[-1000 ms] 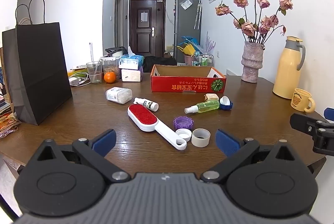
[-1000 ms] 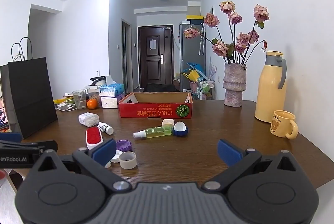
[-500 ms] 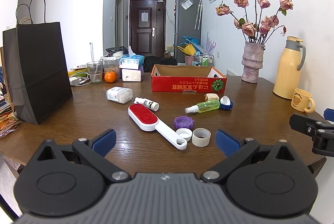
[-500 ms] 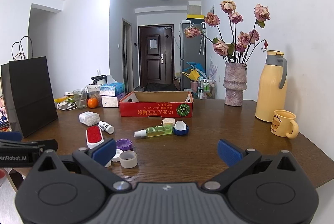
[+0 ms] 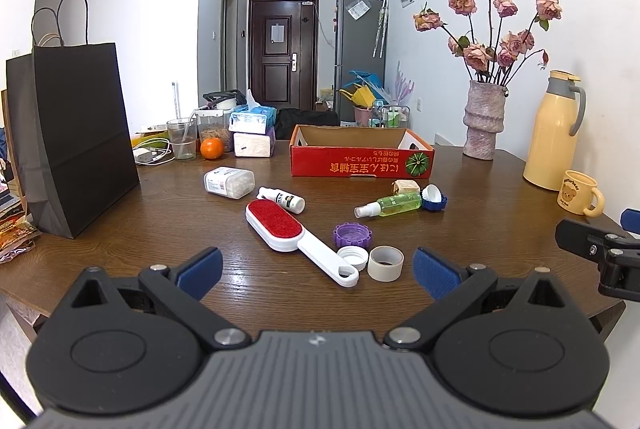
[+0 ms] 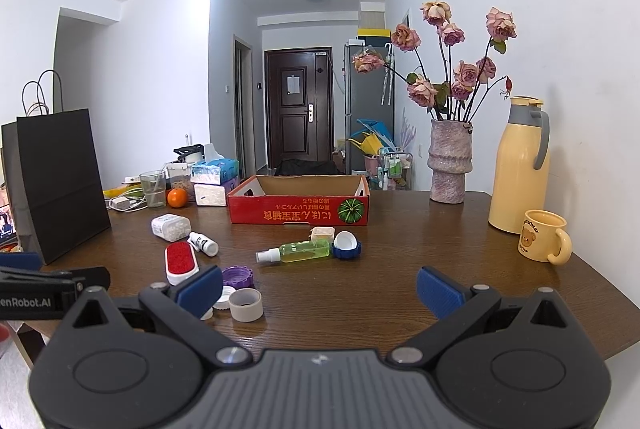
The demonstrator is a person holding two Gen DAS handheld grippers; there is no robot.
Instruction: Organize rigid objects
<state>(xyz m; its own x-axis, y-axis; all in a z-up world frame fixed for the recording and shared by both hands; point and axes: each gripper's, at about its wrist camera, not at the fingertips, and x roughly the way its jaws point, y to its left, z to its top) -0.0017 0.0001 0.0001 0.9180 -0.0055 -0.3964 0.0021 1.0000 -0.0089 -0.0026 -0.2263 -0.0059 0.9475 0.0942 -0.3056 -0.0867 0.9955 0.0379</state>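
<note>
Dark wooden tabletop (image 5: 160, 229) carries a white lint brush (image 5: 288, 229) with a red pad, lying flat beside a purple cap (image 5: 352, 233). Left gripper (image 5: 316, 269) and right gripper (image 6: 318, 289) both hover spread wide, holding nothing.

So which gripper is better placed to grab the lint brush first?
Left. The left gripper, open, has the lint brush lying straight ahead of it; for the right gripper, also open, the brush sits off to its left.

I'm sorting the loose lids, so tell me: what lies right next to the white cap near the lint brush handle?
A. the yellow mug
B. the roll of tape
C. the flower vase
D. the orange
B: the roll of tape sits just beside the white cap, by the tip of the lint brush handle.
</note>
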